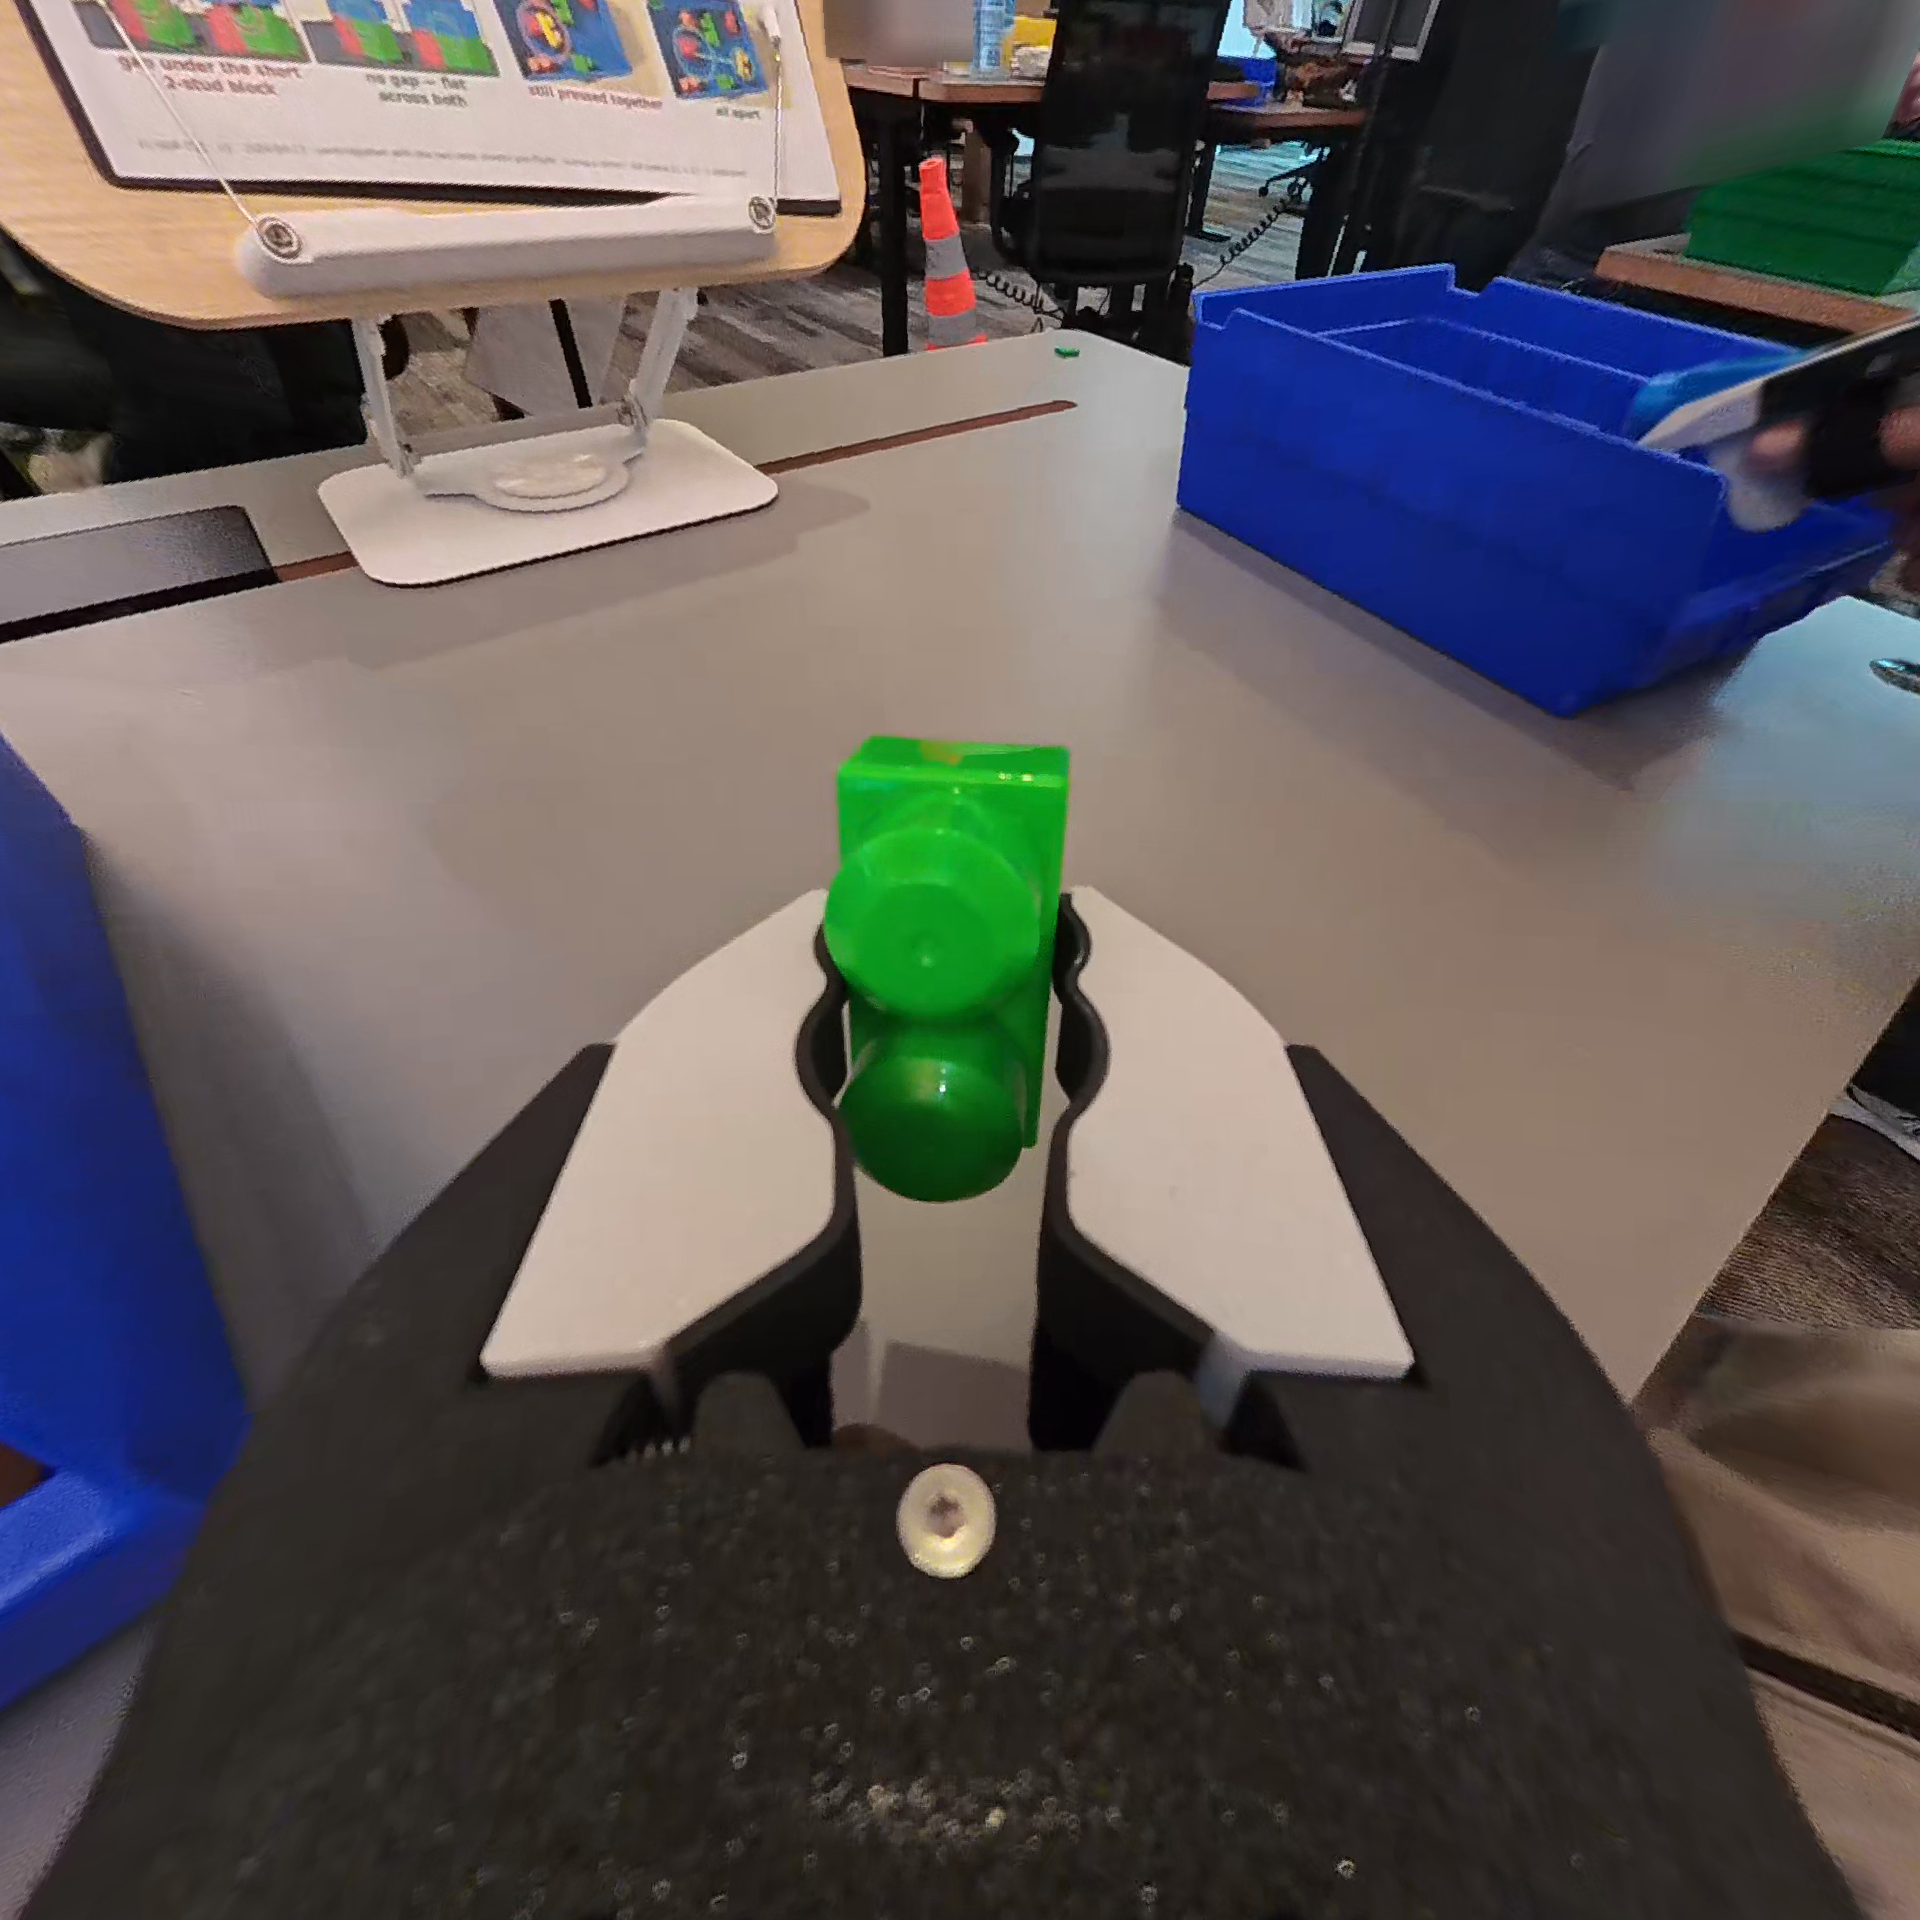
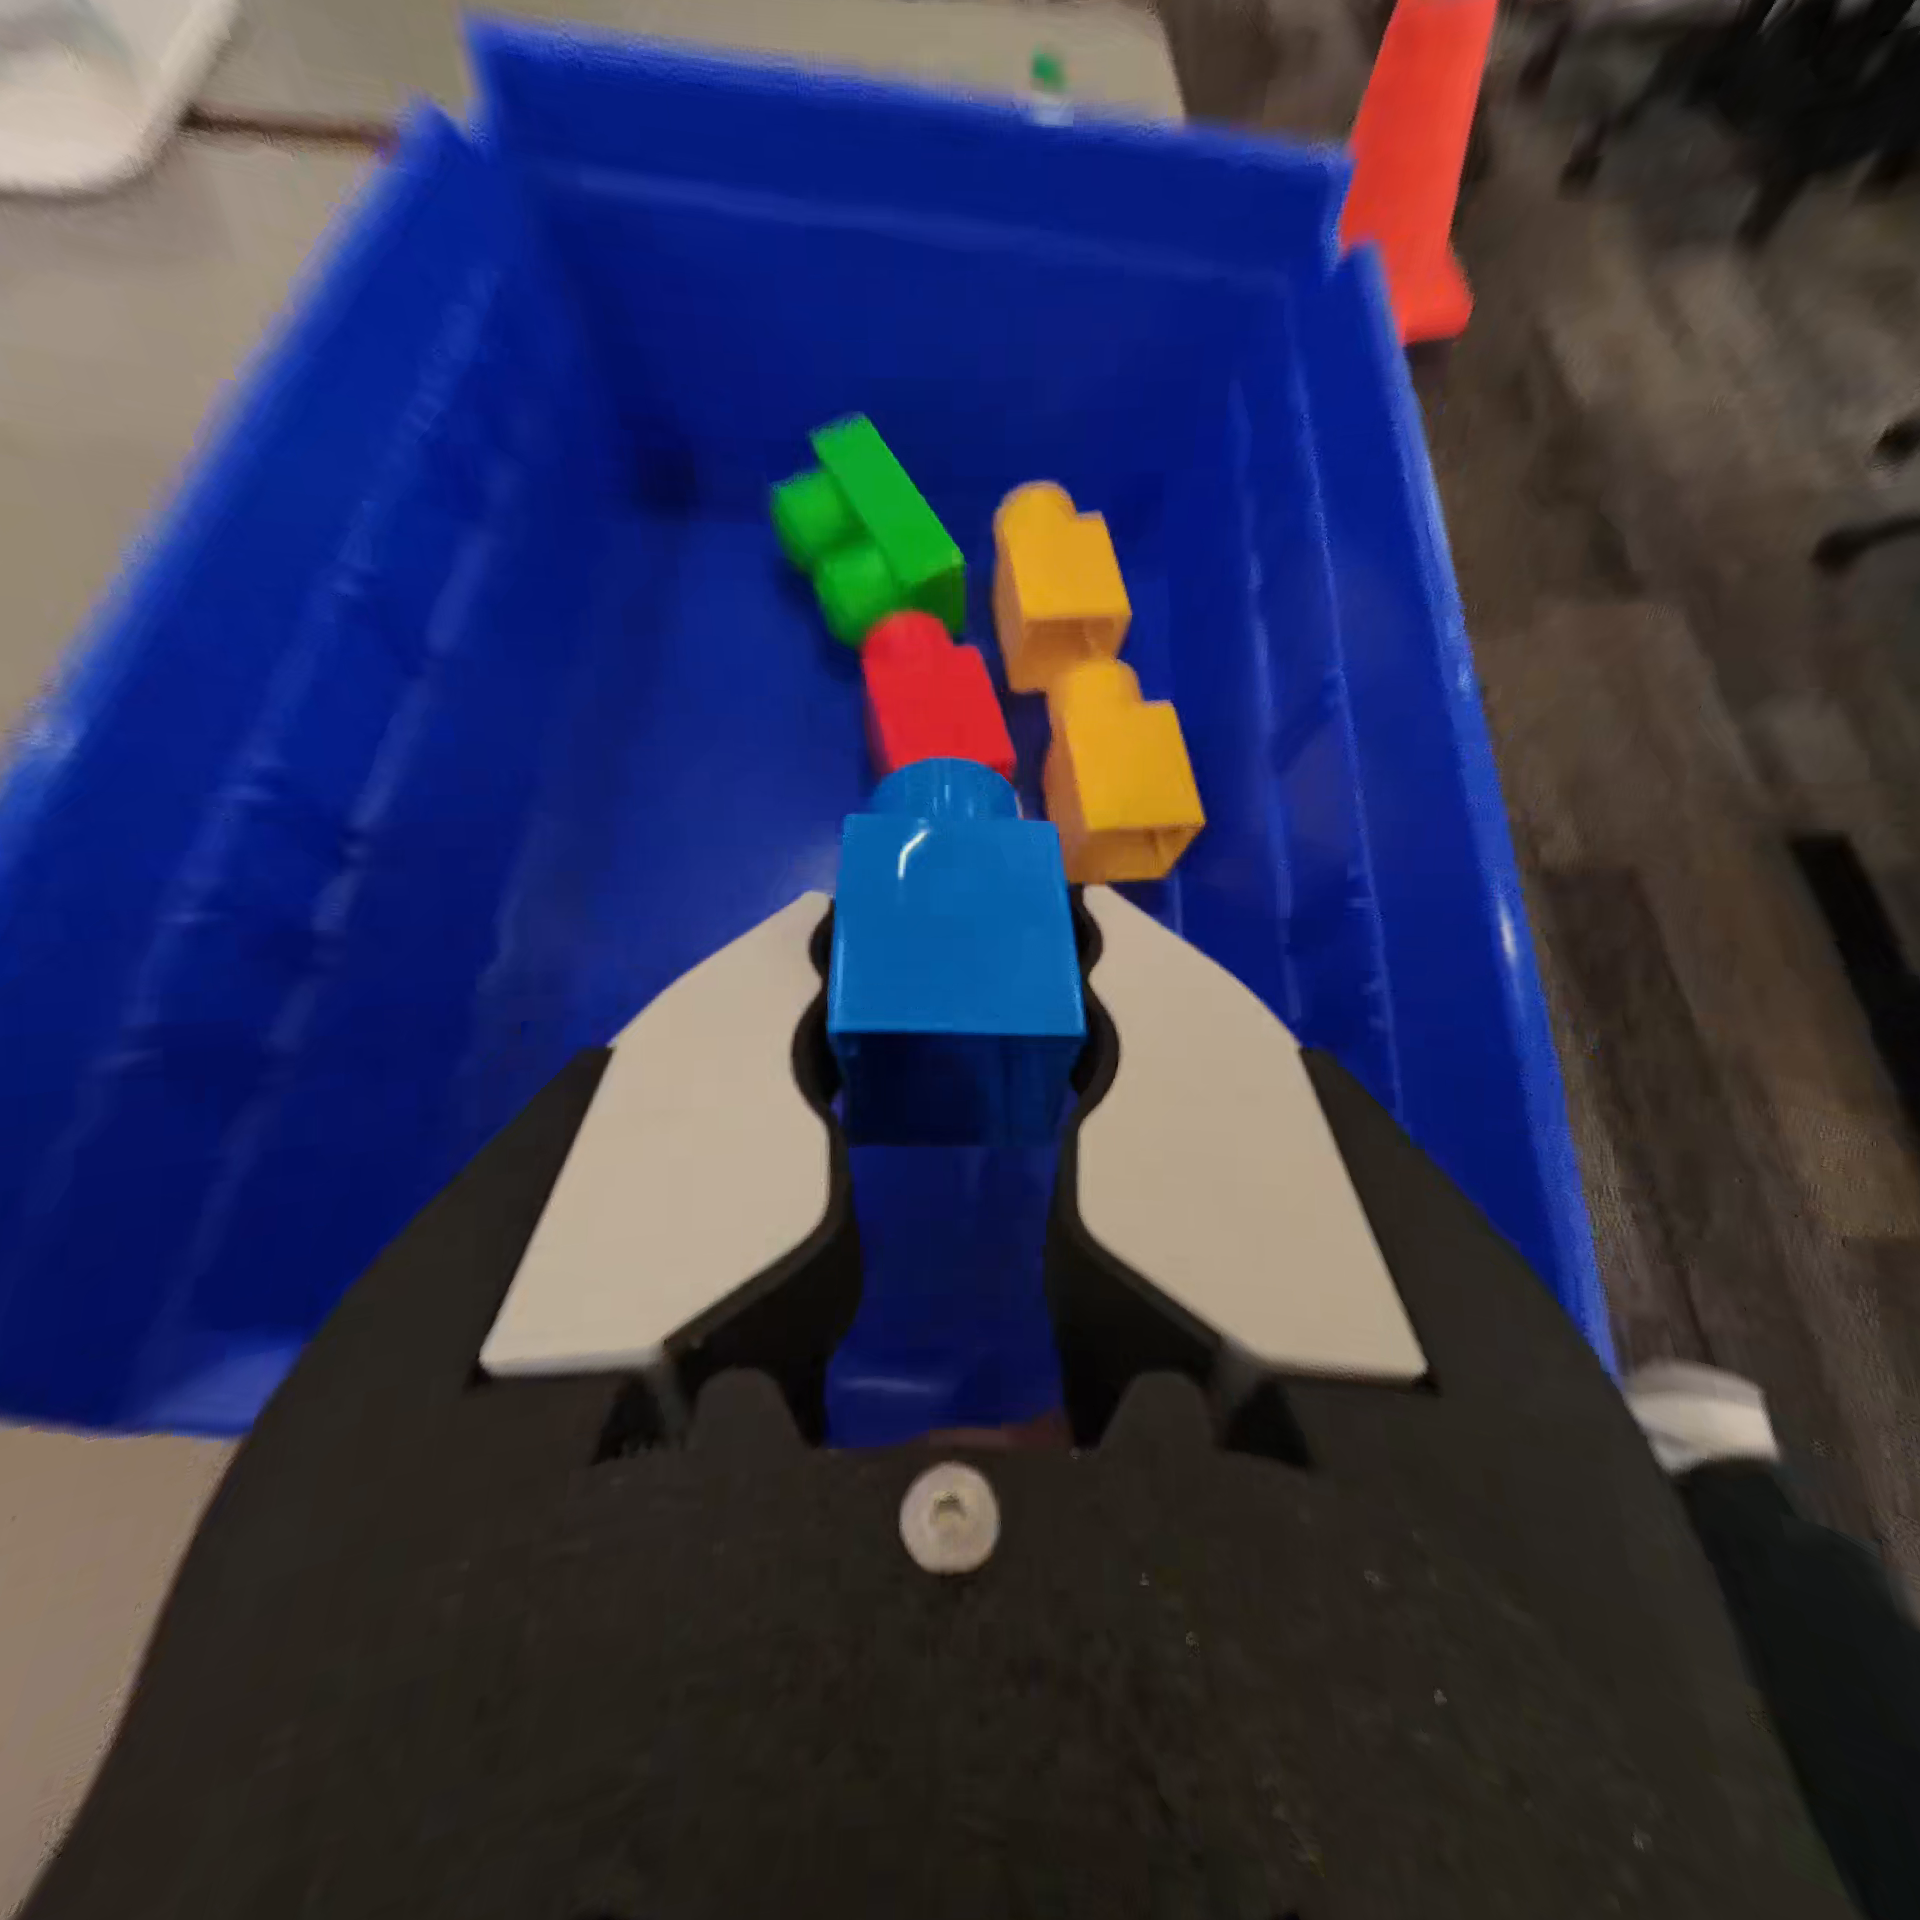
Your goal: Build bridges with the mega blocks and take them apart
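**Two blocks gripped, one above the table, one above the bin**

Above the grey table top (image 1: 1351, 831), the left gripper (image 1: 945, 997) holds a bright green two-stud plastic block (image 1: 951, 935) clenched between its grey-and-black fingers (image 1: 717, 1122). This block lies on its side in the grasp, its two round studs facing back toward the camera and its hollow base pointing away. It hangs over the middle of the table, well clear of the edges.

At the table's far right corner sits a deep blue plastic bin (image 1: 1455, 520). The right gripper (image 2: 956, 997) hovers over this bin, jaws clamped on a blue single-stud plastic block (image 2: 951, 935) whose stud points forward and away from the camera. From the left wrist view this gripper shows only as a blurred shape at the bin's right rim.

On the bin floor, toward its right wall (image 2: 1351, 623), lie four loose blocks close together: a green two-stud block (image 2: 883, 530), a red single-stud block (image 2: 935, 707) just beside it, and two yellow single-stud blocks (image 2: 1060, 592) (image 2: 1122, 779) lying on their sides with open bases showing.

Along the table's far left edge stands a white stand (image 1: 540, 478) carrying a wooden board with a printed instruction sheet (image 1: 447, 94). An orange traffic cone (image 1: 951, 260) stands on the floor beyond the far edge.
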The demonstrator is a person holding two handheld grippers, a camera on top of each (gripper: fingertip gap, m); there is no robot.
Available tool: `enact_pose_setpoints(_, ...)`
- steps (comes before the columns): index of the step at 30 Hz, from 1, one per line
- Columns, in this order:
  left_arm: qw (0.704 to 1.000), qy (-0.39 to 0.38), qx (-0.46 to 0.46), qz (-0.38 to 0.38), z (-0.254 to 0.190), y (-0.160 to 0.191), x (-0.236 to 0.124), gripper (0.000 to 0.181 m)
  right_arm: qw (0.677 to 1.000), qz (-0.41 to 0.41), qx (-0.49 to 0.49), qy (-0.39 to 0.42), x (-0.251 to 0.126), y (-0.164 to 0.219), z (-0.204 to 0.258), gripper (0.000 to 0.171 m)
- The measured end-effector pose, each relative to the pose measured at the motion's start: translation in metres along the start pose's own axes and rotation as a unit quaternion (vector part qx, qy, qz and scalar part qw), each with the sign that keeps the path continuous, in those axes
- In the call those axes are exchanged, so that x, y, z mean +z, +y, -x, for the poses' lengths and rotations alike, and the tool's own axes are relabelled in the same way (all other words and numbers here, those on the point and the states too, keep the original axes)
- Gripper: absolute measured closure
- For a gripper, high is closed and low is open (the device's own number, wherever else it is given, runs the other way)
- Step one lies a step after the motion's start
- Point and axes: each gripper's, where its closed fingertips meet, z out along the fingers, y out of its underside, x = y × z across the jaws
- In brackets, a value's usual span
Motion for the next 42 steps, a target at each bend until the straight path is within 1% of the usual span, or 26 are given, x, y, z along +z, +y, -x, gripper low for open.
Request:
enact_pose_setpoints(3, 1.000, 0.008, 0.006, 0.005, -0.005, 0.001, 0.001, 0.144, 0.991, 0.133, -0.036, 0.002, 0.029, 0.026, -0.011, 0.130)
enact_pose_setpoints(4, 1.000, 0.008, 0.008, 0.003, -0.006, 0.001, 0.001, 0.144, 0.986, 0.162, -0.042, 0.001, 0.036, 0.031, -0.012, 0.130)
enact_pose_setpoints(7, 1.000, 0.018, 0.008, 0.007, -0.011, 0.003, 0.003, 0.144, 0.971, 0.224, -0.081, 0.031, 0.049, 0.040, -0.019, 0.130)
enact_pose_setpoints(10, 1.000, 0.021, 0.011, 0.009, -0.013, 0.004, 0.003, 0.144, 0.969, 0.239, -0.064, 0.024, 0.052, 0.038, -0.017, 0.130)
enact_pose_setpoints(15, 1.000, 0.025, 0.010, 0.010, -0.013, 0.004, 0.003, 0.144, 0.969, 0.241, -0.049, 0.028, 0.052, 0.039, -0.019, 0.129)
enact_pose_setpoints(16, 1.000, 0.025, 0.010, 0.012, -0.013, 0.005, 0.003, 0.144, 0.969, 0.239, -0.044, 0.030, 0.052, 0.039, -0.021, 0.127)
enact_pose_setpoints(17, 1.000, 0.025, 0.009, 0.016, -0.012, 0.006, 0.004, 0.144, 0.971, 0.236, -0.040, 0.030, 0.051, 0.039, -0.021, 0.118)
enact_pose_setpoints(20, 1.000, 0.027, 0.002, 0.015, -0.009, 0.006, 0.003, 0.144, 0.976, 0.214, -0.038, 0.021, 0.046, 0.034, -0.015, 0.101)
enact_pose_setpoints(22, 0.999, 0.030, -0.007, 0.011, -0.006, 0.004, 0.002, 0.144, 0.981, 0.187, -0.045, 0.013, 0.034, 0.025, -0.005, 0.097)
enact_pose_setpoints(24, 0.999, 0.029, -0.012, 0.007, -0.002, 0.001, 0.001, 0.144, 0.989, 0.133, -0.055, 0.010, 0.014, 0.008, 0.009, 0.096)
enact_pose_setpoints(26, 1.000, 0.019, -0.004, 0.005, 0.004, -0.001, -0.002, 0.144, 0.996, 0.051, -0.073, 0.012, -0.016, -0.017, 0.029, 0.096)
enact_pose_setpoints(28, 1.000, 0.013, 0.006, 0.004, 0.009, -0.003, -0.004, 0.144, 0.994, -0.072, -0.083, -0.011, -0.054, -0.045, 0.065, 0.096)
enact_pose_setpoints(29, 1.000, 0.008, 0.012, 0.004, 0.012, -0.004, -0.004, 0.144, 0.986, -0.138, -0.084, -0.034, -0.075, -0.055, 0.089, 0.097)
enact_pose_setpoints(30, 1.000, 0.009, 0.019, 0.007, 0.012, -0.003, -0.004, 0.144, 0.975, -0.194, -0.085, -0.063, -0.094, -0.058, 0.114, 0.100)
enact_pose_setpoints(31, 1.000, 0.007, 0.027, 0.009, 0.013, -0.003, -0.005, 0.144, 0.965, -0.232, -0.086, -0.088, -0.110, -0.056, 0.137, 0.099)
enact_pose_setpoints(32, 0.999, 0.003, 0.036, 0.011, 0.014, -0.002, -0.004, 0.144, 0.959, -0.249, -0.082, -0.110, -0.119, -0.049, 0.155, 0.101)
enact_pose_setpoints(35, 0.998, -0.002, 0.061, 0.021, 0.015, 0.000, -0.003, 0.144, 0.958, -0.221, -0.070, -0.171, -0.124, -0.020, 0.192, 0.094)
enact_pose_setpoints(38, 0.996, 0.004, 0.081, 0.021, 0.012, -0.003, -0.002, 0.144, 0.957, -0.196, -0.054, -0.208, -0.121, -0.010, 0.201, 0.090)
enact_pose_setpoints(40, 0.993, 0.002, 0.114, 0.027, 0.011, -0.006, 0.001, 0.144, 0.946, -0.179, -0.033, -0.267, -0.125, -0.011, 0.217, 0.088)
enact_pose_setpoints(42, 0.982, -0.012, 0.186, 0.036, 0.013, -0.011, 0.006, 0.144, 0.926, -0.159, -0.020, -0.342, -0.130, -0.015, 0.248, 0.086)
